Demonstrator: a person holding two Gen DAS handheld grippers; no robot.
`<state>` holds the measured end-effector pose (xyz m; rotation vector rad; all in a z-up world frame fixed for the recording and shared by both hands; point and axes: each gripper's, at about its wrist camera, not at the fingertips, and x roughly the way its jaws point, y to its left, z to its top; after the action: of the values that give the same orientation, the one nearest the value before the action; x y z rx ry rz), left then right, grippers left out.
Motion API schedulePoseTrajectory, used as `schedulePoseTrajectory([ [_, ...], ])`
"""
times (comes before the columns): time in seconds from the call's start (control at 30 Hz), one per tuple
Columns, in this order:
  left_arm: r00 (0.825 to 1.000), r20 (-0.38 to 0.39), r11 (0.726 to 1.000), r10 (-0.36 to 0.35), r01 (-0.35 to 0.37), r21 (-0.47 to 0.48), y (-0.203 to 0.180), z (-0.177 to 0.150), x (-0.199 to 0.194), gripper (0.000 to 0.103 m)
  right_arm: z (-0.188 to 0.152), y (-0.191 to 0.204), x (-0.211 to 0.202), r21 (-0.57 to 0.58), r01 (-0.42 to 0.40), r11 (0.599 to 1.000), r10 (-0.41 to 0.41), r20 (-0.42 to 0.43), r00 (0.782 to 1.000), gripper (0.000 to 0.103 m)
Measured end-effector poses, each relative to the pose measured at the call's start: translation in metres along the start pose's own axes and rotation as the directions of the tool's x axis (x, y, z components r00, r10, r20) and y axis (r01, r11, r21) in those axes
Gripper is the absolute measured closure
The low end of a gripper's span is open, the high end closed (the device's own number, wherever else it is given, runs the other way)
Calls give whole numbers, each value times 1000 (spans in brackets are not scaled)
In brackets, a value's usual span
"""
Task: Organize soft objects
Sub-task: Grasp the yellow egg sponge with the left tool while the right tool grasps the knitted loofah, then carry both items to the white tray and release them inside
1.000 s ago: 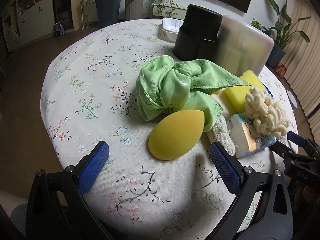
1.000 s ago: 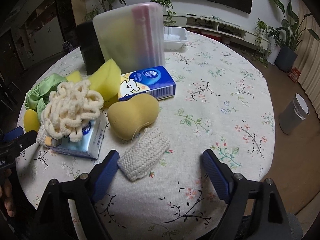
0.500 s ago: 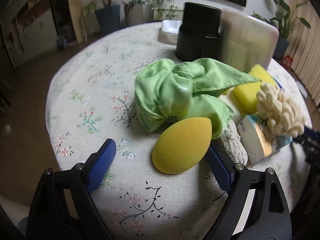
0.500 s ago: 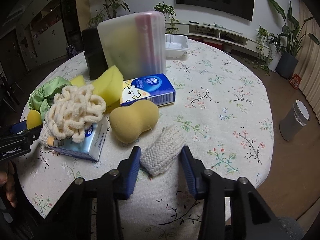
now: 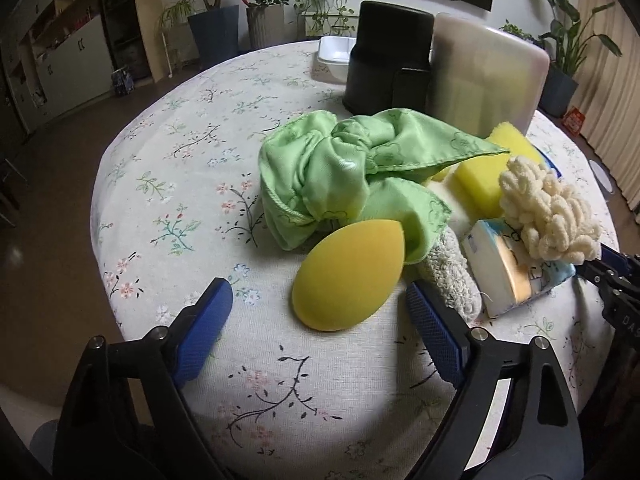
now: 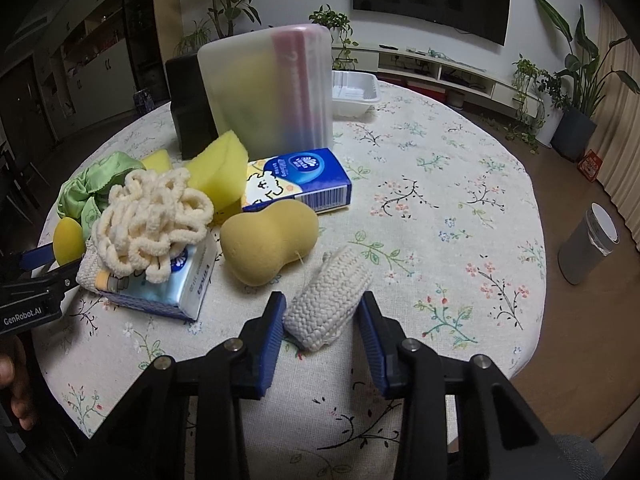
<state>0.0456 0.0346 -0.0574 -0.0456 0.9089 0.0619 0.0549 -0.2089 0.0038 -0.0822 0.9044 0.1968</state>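
Observation:
In the left wrist view a yellow egg-shaped sponge (image 5: 348, 276) lies on the flowered tablecloth (image 5: 180, 168). It sits between the blue pads of my left gripper (image 5: 320, 320). The jaws are closing, with a clear gap at the left pad. A crumpled green cloth (image 5: 340, 176) rests just behind the sponge. In the right wrist view my right gripper (image 6: 322, 320) is shut on a cream knitted pad (image 6: 328, 300), both pads against its sides. A tan peanut-shaped sponge (image 6: 268, 240) lies just beyond it.
A cream loopy scrubber (image 6: 152, 216) sits on a tissue pack (image 6: 184, 288). Behind are yellow sponges (image 6: 218, 176), a blue tissue pack (image 6: 296, 180), a translucent box (image 6: 268, 92), a black container (image 5: 388, 52) and a white tray (image 6: 354, 94). The table's right half (image 6: 460, 200) is bare cloth.
The right jaws closed from wide apart onto the knitted pad. The left jaws narrowed around the yellow sponge, and that gripper edged closer to it.

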Motion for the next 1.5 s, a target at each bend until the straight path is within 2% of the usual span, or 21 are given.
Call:
schedulePoseTrajectory([
  [0.03,1000,6,1000,1,-1,1,0,1,-1,37,0,0,0,0,0,1000,0,0,1000,63],
  [0.17,999,24,999,-45,45,-10,5,5,0,56,-1,0,0,0,0,1000,0,0,1000,63],
  [0.2,998,27,999,-54,53,2,3,6,0,65,-1,1,-1,-1,-1,1000,1,1,1000,64],
  [0.3,999,31,999,-27,26,37,-4,5,-1,67,0,2,-1,-3,-5,1000,5,1,1000,66],
  [0.5,996,41,997,-78,79,-12,6,5,-8,69,-1,0,-3,6,-23,1000,23,-1,1000,68],
  [0.67,994,58,996,-91,92,-7,5,5,-19,69,-1,-3,-8,17,-51,999,51,1,999,69],
  [0.9,991,47,992,-123,123,-2,8,2,-30,69,2,-9,-25,26,-48,999,48,9,999,69],
  [1.03,990,69,992,-122,123,-3,18,12,-41,69,5,-18,-33,27,-41,999,40,10,999,69],
  [1.13,989,95,993,-109,112,-24,39,29,-48,69,13,-36,-42,44,-19,999,18,19,1000,69],
  [1.3,992,117,997,-56,62,-55,85,60,-44,69,37,-89,-49,97,63,993,-67,36,997,69],
  [1.5,995,94,997,-30,37,-73,125,95,-19,69,64,-157,-36,147,165,975,-169,18,985,69],
])
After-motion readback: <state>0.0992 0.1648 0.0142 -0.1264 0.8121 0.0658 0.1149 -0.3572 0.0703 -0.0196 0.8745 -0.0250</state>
